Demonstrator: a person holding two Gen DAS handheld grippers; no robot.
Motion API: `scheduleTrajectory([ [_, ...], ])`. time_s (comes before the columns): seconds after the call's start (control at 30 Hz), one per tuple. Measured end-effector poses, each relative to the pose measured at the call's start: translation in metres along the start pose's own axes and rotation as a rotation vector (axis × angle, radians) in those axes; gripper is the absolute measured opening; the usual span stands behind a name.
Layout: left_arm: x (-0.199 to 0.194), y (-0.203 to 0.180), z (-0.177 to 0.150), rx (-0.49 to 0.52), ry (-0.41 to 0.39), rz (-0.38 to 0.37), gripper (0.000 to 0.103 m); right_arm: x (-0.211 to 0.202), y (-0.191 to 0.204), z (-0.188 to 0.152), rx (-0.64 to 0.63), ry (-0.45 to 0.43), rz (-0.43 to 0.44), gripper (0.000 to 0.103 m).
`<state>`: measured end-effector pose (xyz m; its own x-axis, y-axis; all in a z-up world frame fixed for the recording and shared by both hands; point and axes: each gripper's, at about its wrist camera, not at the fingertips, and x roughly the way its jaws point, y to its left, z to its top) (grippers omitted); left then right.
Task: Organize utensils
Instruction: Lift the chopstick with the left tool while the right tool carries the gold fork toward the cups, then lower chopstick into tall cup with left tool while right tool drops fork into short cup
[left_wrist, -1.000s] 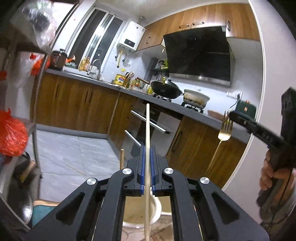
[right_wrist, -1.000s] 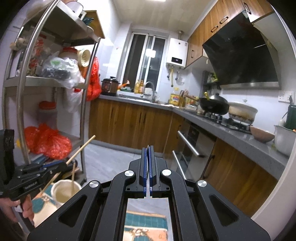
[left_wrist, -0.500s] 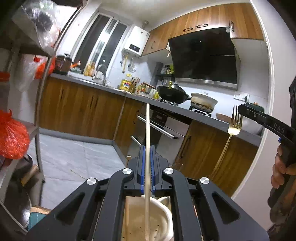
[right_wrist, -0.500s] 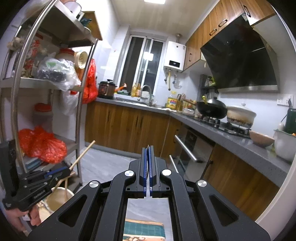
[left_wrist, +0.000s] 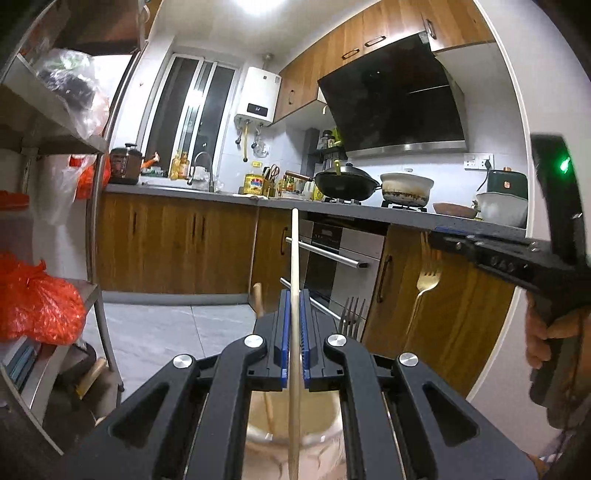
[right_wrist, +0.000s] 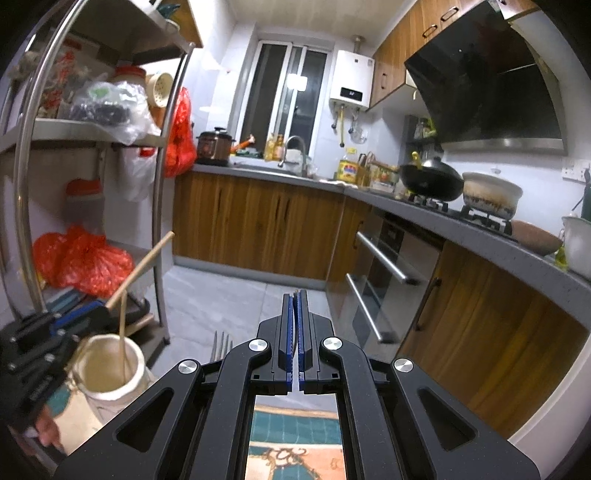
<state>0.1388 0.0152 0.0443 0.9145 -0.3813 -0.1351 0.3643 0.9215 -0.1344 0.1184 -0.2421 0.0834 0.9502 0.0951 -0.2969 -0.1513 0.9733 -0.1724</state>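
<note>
My left gripper (left_wrist: 294, 295) is shut on a wooden chopstick (left_wrist: 294, 258) that stands upright over the cream utensil holder (left_wrist: 291, 417); its lower end reaches into the holder. A silver fork (left_wrist: 352, 314) and a wooden handle (left_wrist: 258, 295) stick up from the holder. My right gripper (right_wrist: 295, 295) is shut on a gold fork, seen in the left wrist view (left_wrist: 426, 284) with tines up. In the right wrist view the holder (right_wrist: 110, 373) stands at lower left with the left gripper (right_wrist: 79, 317) and chopstick (right_wrist: 138, 271) over it.
A steel shelf rack (right_wrist: 159, 206) with red bags stands left. Wooden cabinets and an oven (right_wrist: 380, 266) line the counter, which carries a wok (left_wrist: 345, 181) and a pot (left_wrist: 406, 186). A patterned mat (right_wrist: 295, 446) lies below.
The left gripper has lowered the chopstick into the holder. The right gripper with the gold fork has come down and closer to the holder; the holder now shows larger in the right wrist view.
</note>
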Motion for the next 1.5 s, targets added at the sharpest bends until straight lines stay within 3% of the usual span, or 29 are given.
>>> scheduleTrajectory([
  [0.27, 0.004, 0.018, 0.009, -0.118, -0.028, -0.019, 0.005, 0.006, 0.001, -0.01, 0.015, 0.036, 0.009, 0.003],
  [0.67, 0.033, -0.001, -0.007, -0.034, -0.057, 0.071, 0.005, 0.006, 0.007, -0.015, 0.008, 0.04, 0.033, 0.003],
  [1.17, 0.007, 0.011, -0.013, -0.031, 0.006, 0.046, 0.005, 0.007, 0.01, -0.014, 0.005, 0.045, 0.042, 0.003],
  [1.5, -0.003, 0.006, -0.017, 0.028, 0.092, 0.086, 0.005, 0.013, 0.006, -0.013, 0.04, 0.082, 0.04, 0.003],
])
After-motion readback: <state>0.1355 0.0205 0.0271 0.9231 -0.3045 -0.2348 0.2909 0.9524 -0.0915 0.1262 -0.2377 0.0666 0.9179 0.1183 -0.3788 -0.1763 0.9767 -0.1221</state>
